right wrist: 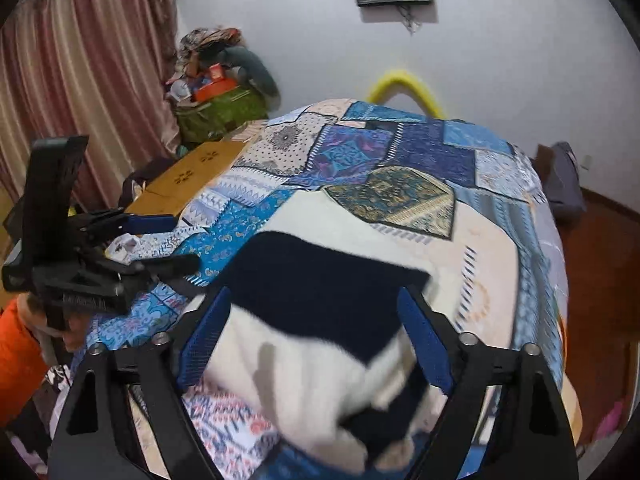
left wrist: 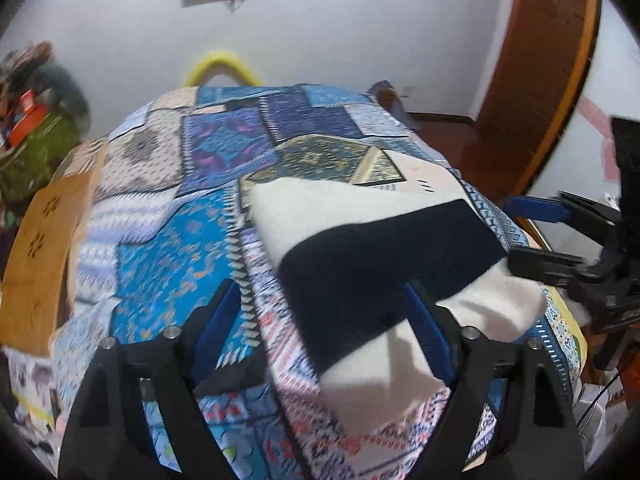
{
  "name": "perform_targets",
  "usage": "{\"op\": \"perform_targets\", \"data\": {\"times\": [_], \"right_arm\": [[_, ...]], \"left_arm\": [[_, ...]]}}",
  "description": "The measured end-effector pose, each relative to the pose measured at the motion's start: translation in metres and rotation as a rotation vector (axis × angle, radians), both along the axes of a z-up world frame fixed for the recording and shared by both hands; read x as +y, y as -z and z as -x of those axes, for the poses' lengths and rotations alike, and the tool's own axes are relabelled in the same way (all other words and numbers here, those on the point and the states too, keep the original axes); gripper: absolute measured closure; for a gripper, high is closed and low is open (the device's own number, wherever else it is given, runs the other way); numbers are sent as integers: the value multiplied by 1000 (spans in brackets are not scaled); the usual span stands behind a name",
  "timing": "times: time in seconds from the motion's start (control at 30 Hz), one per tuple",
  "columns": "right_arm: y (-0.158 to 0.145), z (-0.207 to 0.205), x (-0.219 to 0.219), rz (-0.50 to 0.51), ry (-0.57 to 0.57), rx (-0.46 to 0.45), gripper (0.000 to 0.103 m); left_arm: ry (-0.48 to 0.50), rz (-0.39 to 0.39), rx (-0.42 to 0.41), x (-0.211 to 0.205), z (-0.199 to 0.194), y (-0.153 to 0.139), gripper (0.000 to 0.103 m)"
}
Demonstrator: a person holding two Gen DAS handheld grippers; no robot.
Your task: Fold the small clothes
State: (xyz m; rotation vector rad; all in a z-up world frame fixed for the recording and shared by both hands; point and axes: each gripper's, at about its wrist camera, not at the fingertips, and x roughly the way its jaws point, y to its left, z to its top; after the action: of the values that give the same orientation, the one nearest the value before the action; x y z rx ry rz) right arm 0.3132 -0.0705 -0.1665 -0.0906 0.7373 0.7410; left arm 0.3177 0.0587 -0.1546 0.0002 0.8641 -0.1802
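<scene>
Two tongs hover over one garment (left wrist: 384, 248), a cream piece with a broad dark band, lying on the patchwork cloth (left wrist: 168, 240). Left tongs (left wrist: 320, 320) stand spread, with the garment's near edge reaching in between the fingers but nothing pinched. Right tongs (right wrist: 316, 336) are spread as well, straddling the cream-and-dark part just ahead of them, and they too grip nothing. Seen from the left tongs, the right pair sits at the garment's far right edge; seen from the right, the left pair lies off to the left, beside the garment. Judging by this, a fold is being set up, not yet made. Next, each pair probably needs to close on a near corner, then carry it forward over the band.
</scene>
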Motion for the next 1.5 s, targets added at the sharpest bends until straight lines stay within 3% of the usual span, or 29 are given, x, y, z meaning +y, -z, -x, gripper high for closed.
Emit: {"op": "perform_targets", "data": {"times": [0.03, 0.1, 0.17, 0.23, 0.27, 0.5, 0.63, 0.77, 0.93, 1.07, 1.27, 1.37, 1.5], "right_arm": [[7, -5, 7, 7, -12, 9, 37], [22, -15, 15, 25, -23, 46, 46], [39, -24, 18, 57, -22, 88, 55], [56, -29, 17, 110, -14, 110, 69], [61, -29, 13, 126, -11, 103, 72], [52, -7, -25, 104, 21, 60, 72], [45, 3, -42, 129, 48, 33, 58], [40, -1, -62, 73, 64, 105, 42], [29, -7, -75, -9, 111, 119, 13], [40, -22, -74, -78, 133, 225, 8], [84, -56, -62, -135, 163, 461, 8], [102, -65, -60, -124, 159, 508, 4], [120, -72, -62, -194, 127, 579, 4]], "left_arm": [[21, 4, 11, -6, -6, 6, 30], [52, 13, 48, -15, -15, 20, 48], [75, 10, 92, -23, -22, 36, 55], [79, -16, 80, -26, -22, 46, 54], [86, -18, 71, -26, -20, 46, 54], [85, -6, 84, -9, 5, 38, 47], [43, 8, 85, 8, 18, 28, 43], [-6, 63, 150, 28, 11, 28, 42], [-37, 147, 205, 34, -2, 35, 42], [-48, 255, 239, 34, -16, 44, 31], [-55, 451, 358, 37, -43, 71, 30], [-64, 506, 399, 39, -52, 83, 27], [-62, 555, 424, 36, -58, 95, 22]]}}
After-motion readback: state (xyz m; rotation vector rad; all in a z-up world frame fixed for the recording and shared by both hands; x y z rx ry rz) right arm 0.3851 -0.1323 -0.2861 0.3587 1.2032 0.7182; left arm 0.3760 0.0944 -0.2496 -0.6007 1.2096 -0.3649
